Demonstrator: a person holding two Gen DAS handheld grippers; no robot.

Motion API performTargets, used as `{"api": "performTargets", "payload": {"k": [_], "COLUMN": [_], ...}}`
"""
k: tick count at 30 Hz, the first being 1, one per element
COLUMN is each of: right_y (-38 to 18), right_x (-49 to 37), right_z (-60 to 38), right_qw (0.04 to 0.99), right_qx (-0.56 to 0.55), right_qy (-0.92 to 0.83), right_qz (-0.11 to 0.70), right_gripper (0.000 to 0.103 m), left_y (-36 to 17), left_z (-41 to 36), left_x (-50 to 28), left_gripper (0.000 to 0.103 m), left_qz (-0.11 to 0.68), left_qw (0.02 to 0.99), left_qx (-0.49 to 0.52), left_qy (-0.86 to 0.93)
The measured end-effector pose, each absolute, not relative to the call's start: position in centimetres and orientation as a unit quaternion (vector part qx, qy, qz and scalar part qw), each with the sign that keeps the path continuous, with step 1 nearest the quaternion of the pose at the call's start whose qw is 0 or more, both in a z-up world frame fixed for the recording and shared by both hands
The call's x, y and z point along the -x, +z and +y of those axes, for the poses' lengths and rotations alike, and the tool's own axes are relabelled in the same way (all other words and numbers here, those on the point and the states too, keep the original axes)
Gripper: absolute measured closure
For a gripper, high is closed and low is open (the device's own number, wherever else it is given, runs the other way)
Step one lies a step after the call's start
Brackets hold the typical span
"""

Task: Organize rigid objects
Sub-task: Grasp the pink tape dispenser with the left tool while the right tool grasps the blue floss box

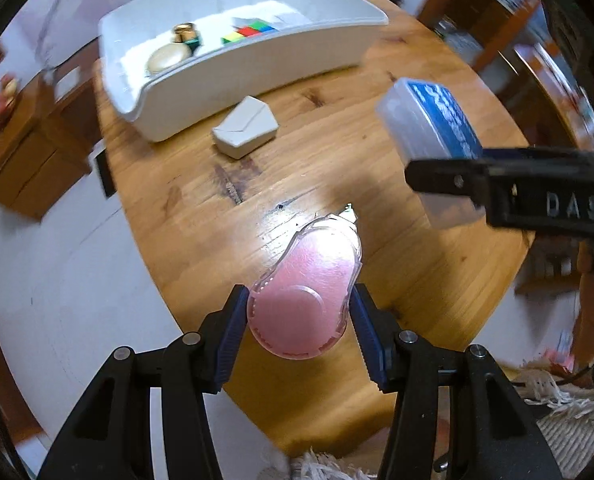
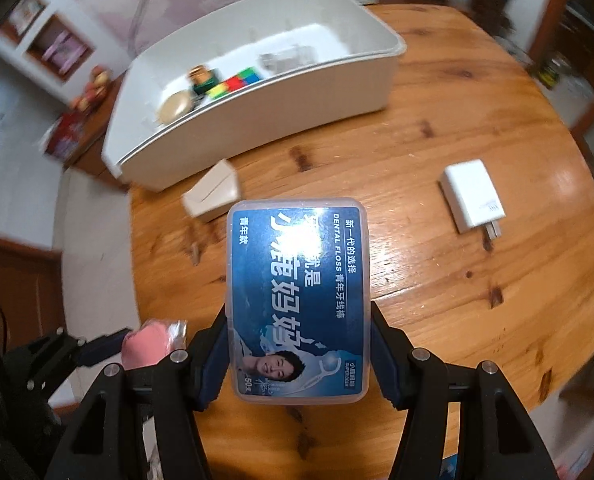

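A: Two loads in the air; round wooden table [image 2: 437, 280] below, white bin [image 2: 337, 92] at its far side with a colour cube [image 2: 237, 82], gold disc [image 2: 175, 107] and small bottle [image 2: 201, 76] already inside.

B: Grips?

A: Right gripper [image 2: 299, 344] clamped on the dental floss box [image 2: 297, 300] by its long sides; left gripper [image 1: 299, 320] clamped on the pink correction tape [image 1: 305, 300], held over the near table edge.

B: How to finish the drop?

A: My call: carry over the near wall, lower into the bare floor right of the cube, one at a time so the arms don't cross; release low. Beige wedge box [image 2: 213, 196] and white charger [image 2: 471, 200] wait on the table.
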State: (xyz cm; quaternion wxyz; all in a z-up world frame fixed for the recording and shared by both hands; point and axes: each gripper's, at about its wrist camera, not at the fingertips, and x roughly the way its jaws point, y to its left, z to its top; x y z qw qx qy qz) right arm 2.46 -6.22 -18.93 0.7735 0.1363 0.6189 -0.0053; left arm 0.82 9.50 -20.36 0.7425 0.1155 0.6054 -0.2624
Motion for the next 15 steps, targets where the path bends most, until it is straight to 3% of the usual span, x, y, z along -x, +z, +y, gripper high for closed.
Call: {"api": "performTargets", "payload": {"k": [15], "right_y": [-12.8], "right_x": [-1.0], "right_z": [-8.7], "right_qw": [0.801], "right_qx": [-0.051], "right_qy": [0.158], "right_qz": [0.575], "right_gripper": [0.041], "left_y": [-13.3], "left_z": [6.4], "left_x": [3.0], "left_gripper": [0.048], "left_qz": [0.560], "left_qw": [0.816], "left_qx": [-0.019], "left_qy": [-0.144]}}
